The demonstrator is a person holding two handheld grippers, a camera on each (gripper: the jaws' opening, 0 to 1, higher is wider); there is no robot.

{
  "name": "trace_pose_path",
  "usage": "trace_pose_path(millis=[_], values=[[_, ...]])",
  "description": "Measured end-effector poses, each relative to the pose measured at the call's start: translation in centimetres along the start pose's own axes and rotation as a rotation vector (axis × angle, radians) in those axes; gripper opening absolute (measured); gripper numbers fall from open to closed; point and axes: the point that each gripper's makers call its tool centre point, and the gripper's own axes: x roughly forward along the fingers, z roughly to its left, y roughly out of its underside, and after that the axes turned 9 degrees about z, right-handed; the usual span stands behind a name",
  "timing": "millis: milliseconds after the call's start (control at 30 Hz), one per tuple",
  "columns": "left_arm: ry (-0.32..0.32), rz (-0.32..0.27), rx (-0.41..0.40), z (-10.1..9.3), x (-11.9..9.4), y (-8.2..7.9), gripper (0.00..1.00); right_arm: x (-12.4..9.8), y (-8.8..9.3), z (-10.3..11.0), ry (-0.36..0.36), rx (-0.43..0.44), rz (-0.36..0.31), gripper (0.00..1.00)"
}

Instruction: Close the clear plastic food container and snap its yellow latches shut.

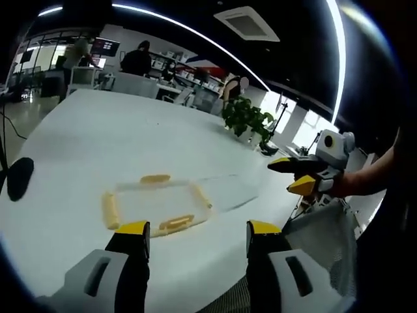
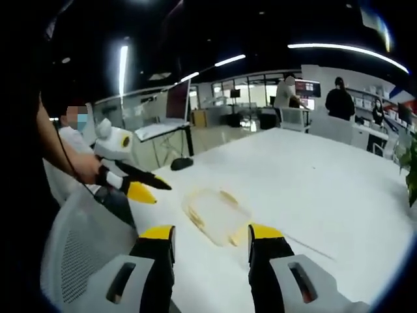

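Note:
The clear plastic container (image 1: pixel 156 203) lies flat on the white table (image 1: pixel 98 137), with yellow latches (image 1: pixel 176 223) folded out along its sides. A clear panel (image 1: pixel 228 190), seemingly its lid, spreads to its right. My left gripper (image 1: pixel 199 228) hovers open just short of the container's near edge, nothing between its jaws. Held in a hand, my right gripper (image 1: pixel 285 176) hangs open to the right of the container. In the right gripper view, the container (image 2: pixel 218 214) sits just beyond my open right gripper (image 2: pixel 211 232), and the left gripper (image 2: pixel 163 194) hovers open at its left.
A potted plant (image 1: pixel 247 120) stands at the far right of the table. A black mouse-like object (image 1: pixel 18 177) lies near the left edge. A grey mesh chair (image 2: pixel 78 248) stands by the table's near edge. People and desks with monitors (image 2: pixel 177 101) fill the room behind.

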Motion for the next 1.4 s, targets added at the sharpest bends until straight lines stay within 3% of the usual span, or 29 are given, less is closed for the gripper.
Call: trace_pose_path(millis=[167, 367, 933, 1400], values=[[0.040, 0.021, -0.015, 0.5, -0.5, -0.2, 0.60, 1.2, -0.1, 0.1, 0.006, -0.013, 0.020, 0.44], [0.054, 0.068, 0.076, 2.2, -0.7, -0.1, 0.60, 3.1, -0.1, -0.1, 0.019, -0.034, 0.046, 0.44], [0.117, 0.143, 0.221, 5.4, 0.0, -0.2, 0.59, 5.9, 0.5, -1.6, 0.062, -0.035, 0.121, 0.44], [0.159, 0.229, 0.333, 7.4, 0.6, 0.3, 0.60, 7.9, 1.1, -2.8, 0.030, -0.100, 0.197, 0.43]])
